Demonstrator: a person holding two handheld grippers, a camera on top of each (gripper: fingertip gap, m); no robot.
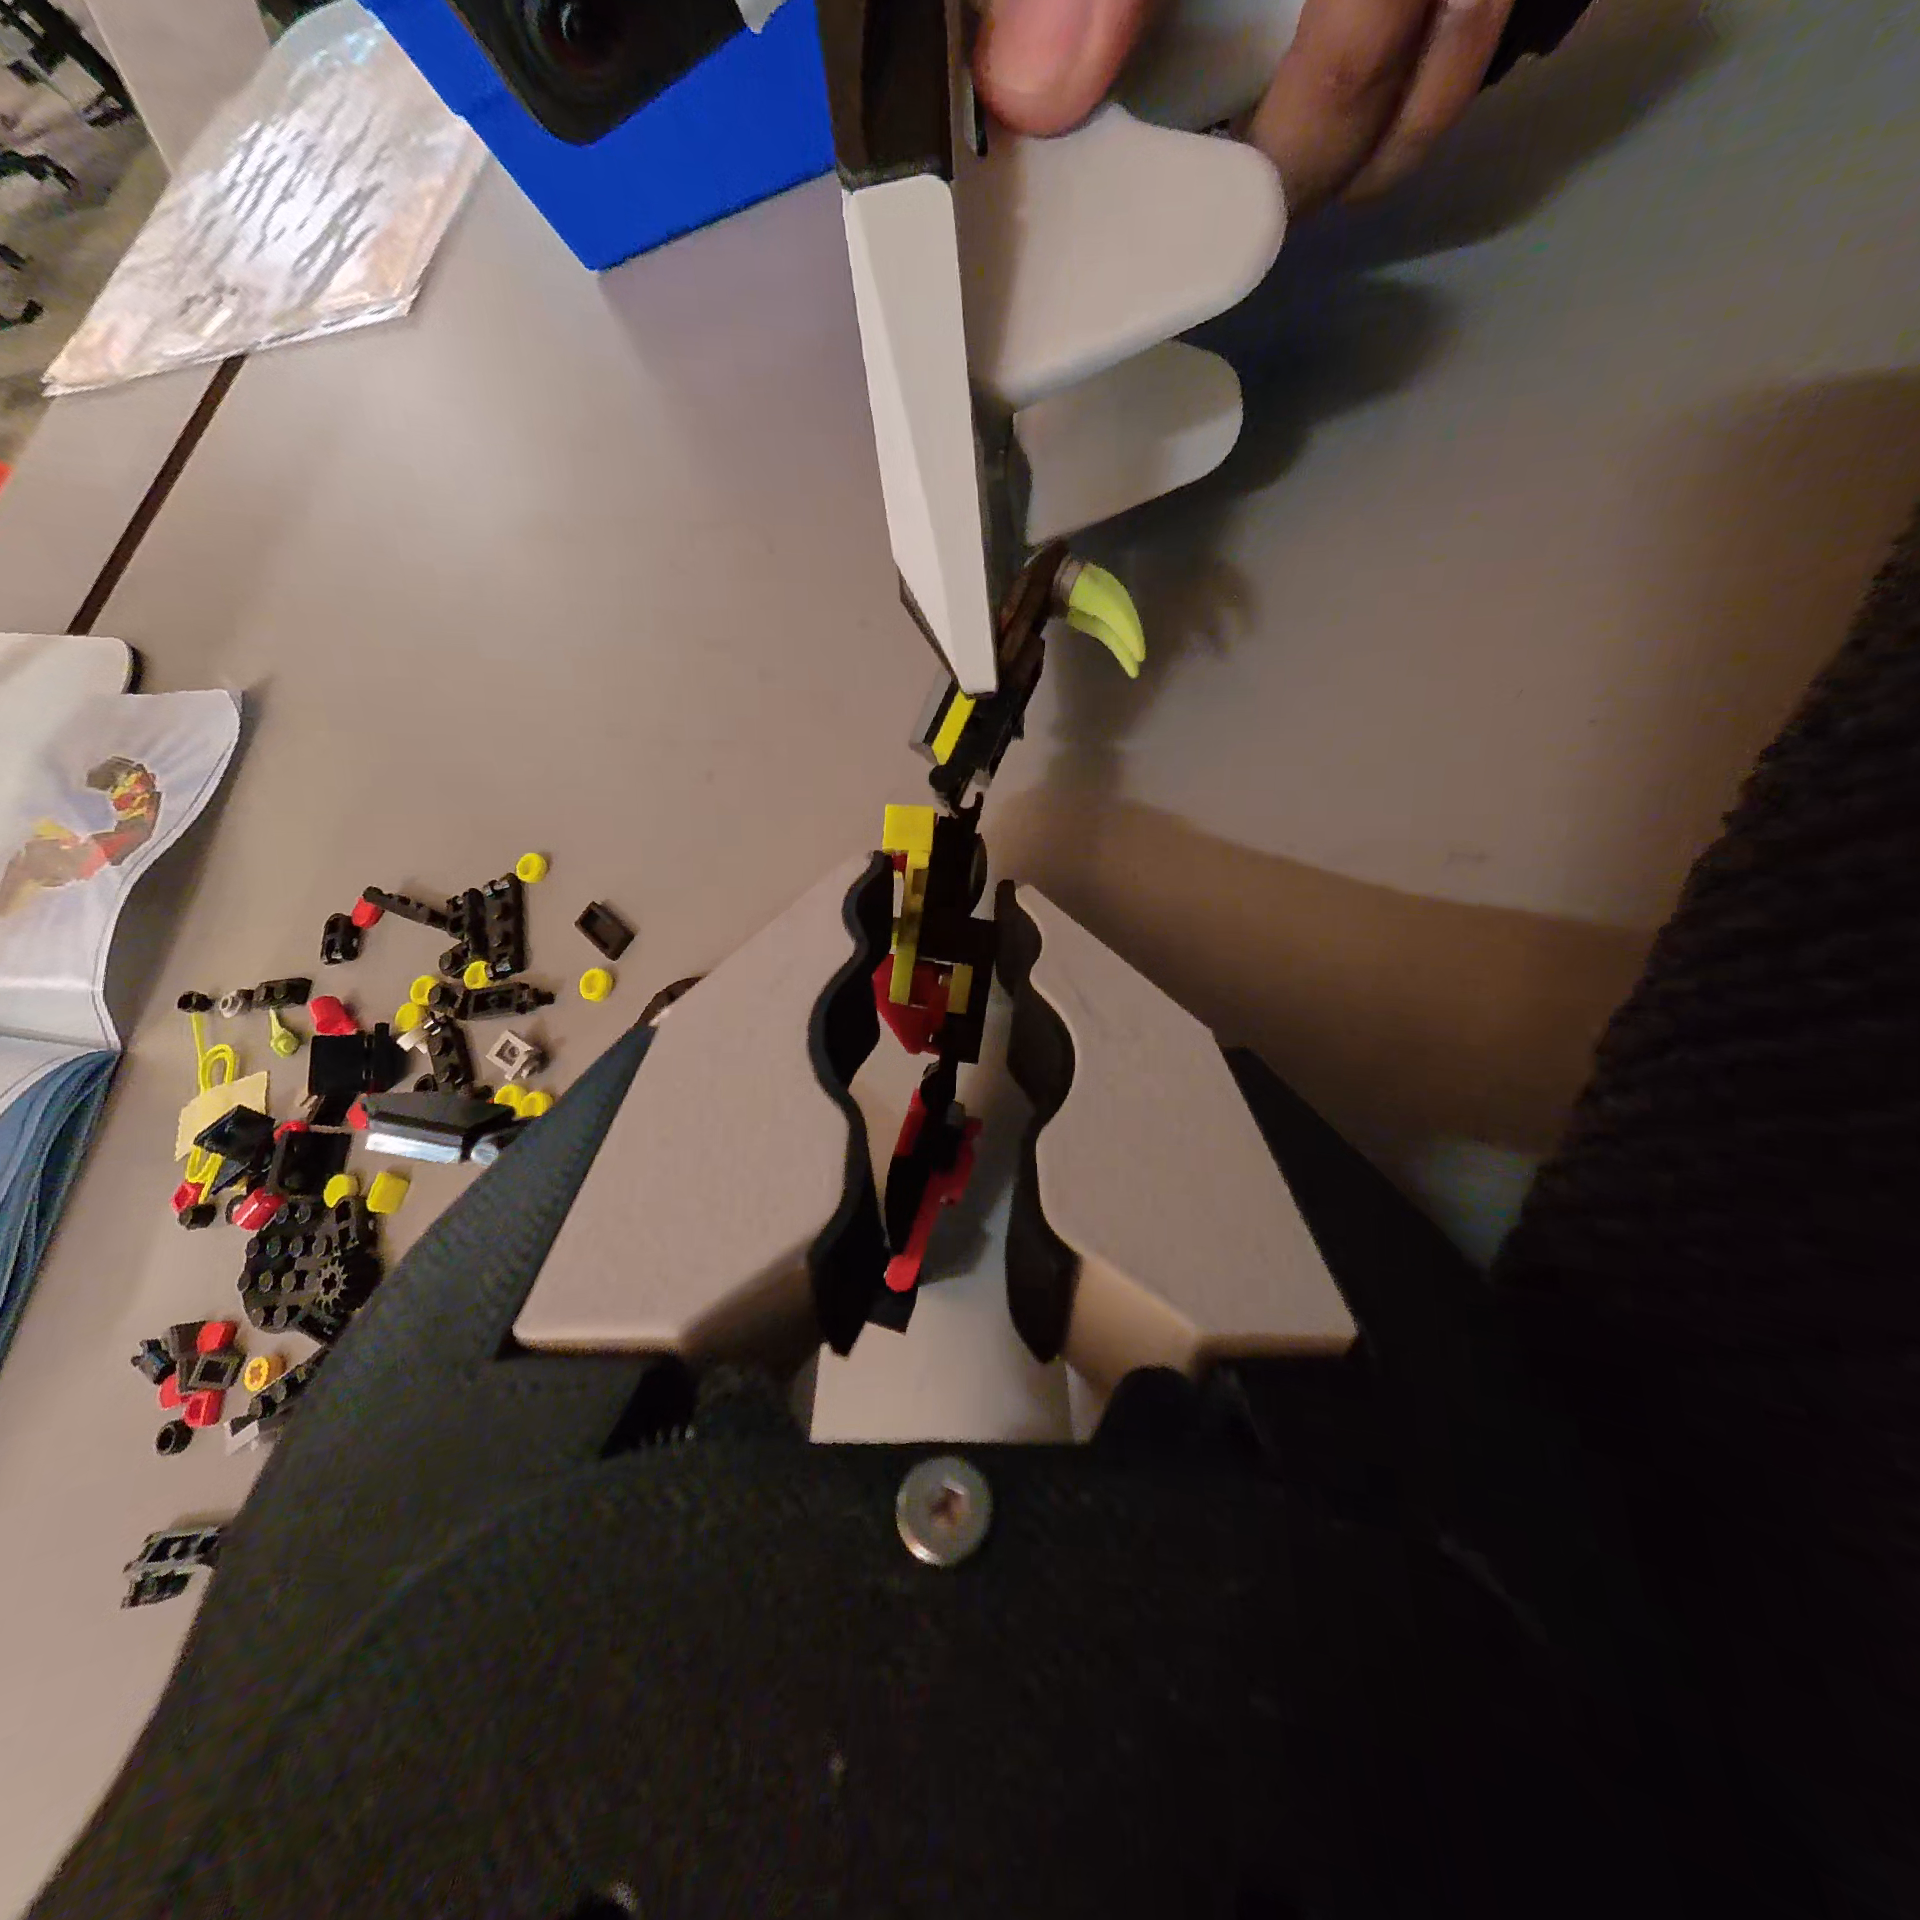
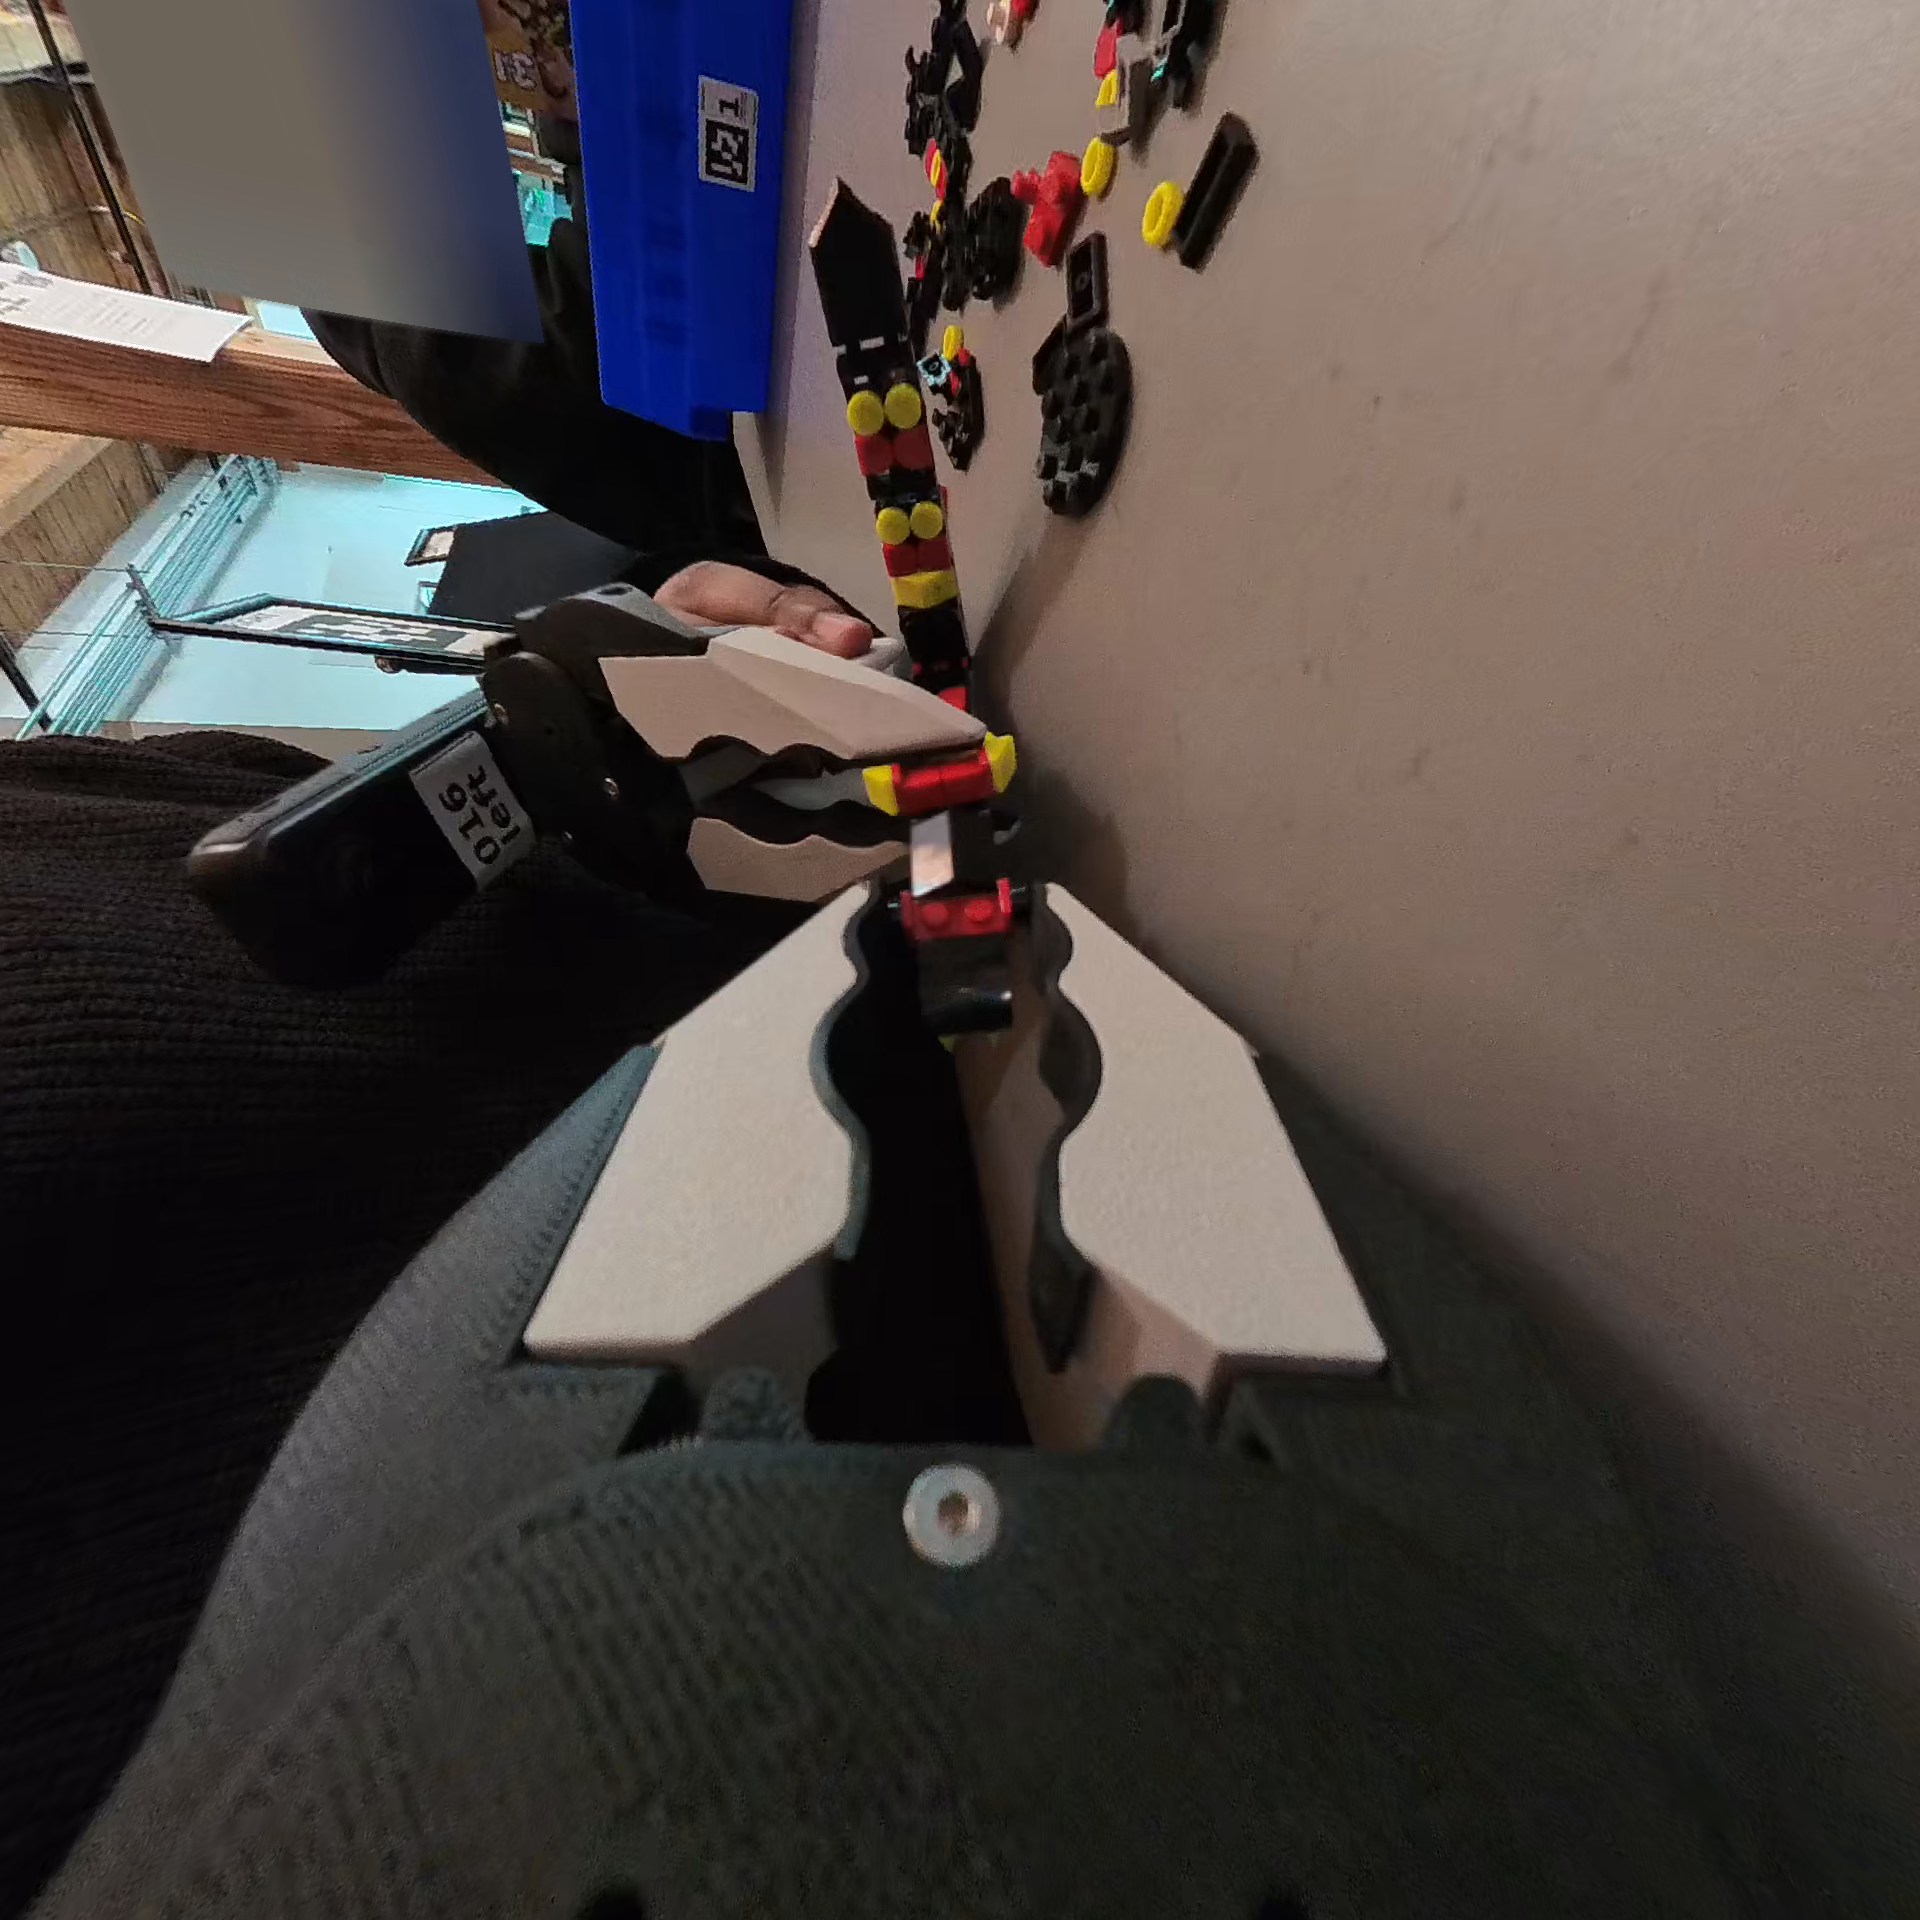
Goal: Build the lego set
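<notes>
We see two grippers, one in each hand, and both meet over the edge of a grey table [image 1: 540, 540].

The left gripper [image 1: 940, 894] is closed on a long black, red and yellow lego build [image 1: 935, 997]. The build sits between its two grey fingers [image 1: 727, 1101] and pokes out past the tips. In the right wrist view this same build [image 2: 904, 499] runs long and thin along the table, with two pairs of yellow round studs on it.

The right gripper [image 2: 951, 914] is closed on a small lego piece [image 2: 961, 945] that is black with a red top. In the left wrist view this small piece [image 1: 971, 717] shows a yellow stripe, and two pale green claws [image 1: 1112, 623] stick out beside it. The small piece and the long build almost touch, tip to tip. We cannot tell if they are joined.

On the table, to the left of the left gripper, lies one pile of loose lego pieces [image 1: 353, 1122]. They are black, red and yellow, too many and too small for us to count. One black round plate [image 1: 307, 1262] lies in the pile.

One open instruction booklet [image 1: 94, 873] lies at the left edge. One clear plastic bag [image 1: 281, 208] lies farther back. One blue box [image 1: 665, 145] stands near it.

A person's fingers [image 1: 1039, 62] hold the right gripper from above. A dark knitted sleeve [image 1: 1766, 1039] shows on the right.
</notes>
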